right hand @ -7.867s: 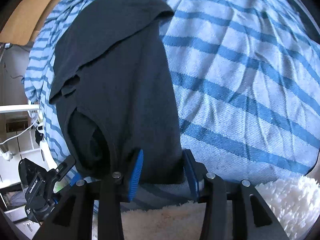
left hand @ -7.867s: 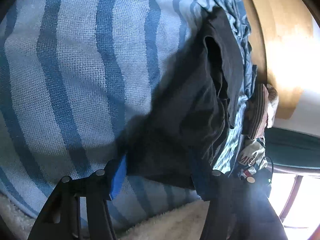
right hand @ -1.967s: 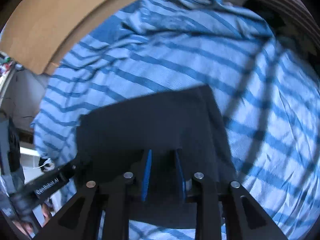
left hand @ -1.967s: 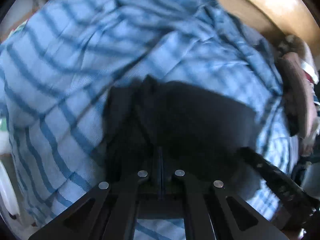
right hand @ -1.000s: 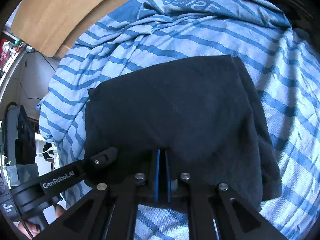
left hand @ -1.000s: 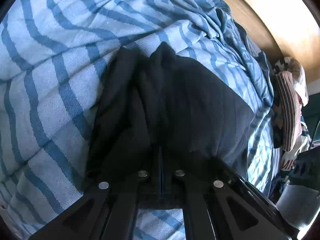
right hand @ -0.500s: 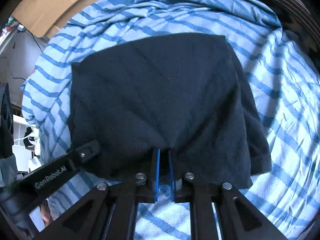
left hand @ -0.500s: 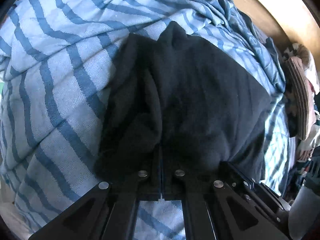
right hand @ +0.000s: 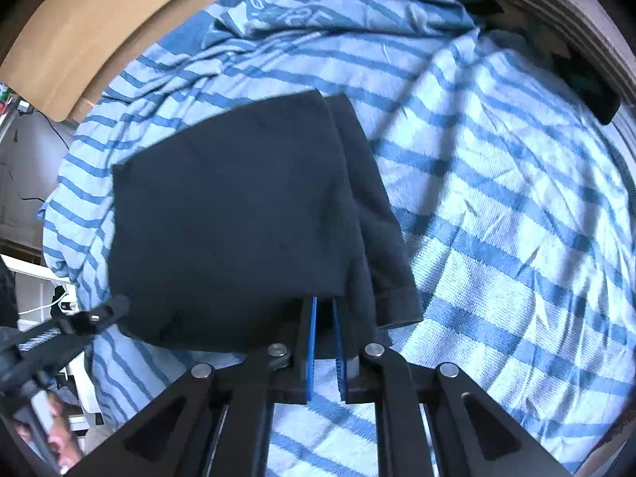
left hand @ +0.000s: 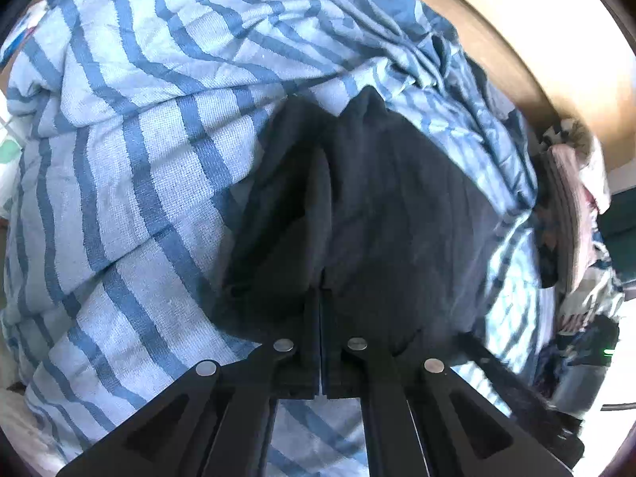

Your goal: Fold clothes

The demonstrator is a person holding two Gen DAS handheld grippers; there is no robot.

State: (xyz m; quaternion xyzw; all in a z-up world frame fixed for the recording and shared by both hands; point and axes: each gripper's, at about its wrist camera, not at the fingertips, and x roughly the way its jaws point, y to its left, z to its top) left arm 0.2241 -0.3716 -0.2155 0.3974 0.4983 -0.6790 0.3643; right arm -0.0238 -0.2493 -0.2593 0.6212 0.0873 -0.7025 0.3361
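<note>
A black shirt (right hand: 238, 214) lies folded over on a blue-striped blanket (right hand: 497, 206). It also shows in the left wrist view (left hand: 377, 206), bunched in folds on its left side. My left gripper (left hand: 320, 298) is shut on the shirt's near edge. My right gripper (right hand: 322, 310) holds the near edge between its blue pads (right hand: 312, 342), jaws a narrow gap apart. A sleeve (right hand: 381, 238) sticks out under the top layer on the right. The left gripper (right hand: 71, 334) appears at the lower left of the right wrist view.
The blanket (left hand: 119, 183) covers the bed. A wooden headboard (left hand: 536, 28) curves behind it; it shows in the right wrist view too (right hand: 79, 28). A pile of clothes (left hand: 572, 214) lies at the right edge. White shelves and cables (right hand: 43, 302) stand at left.
Both grippers have drawn the shirt's edge back toward me, so the folded shirt lies flatter. The right jaws have parted slightly.
</note>
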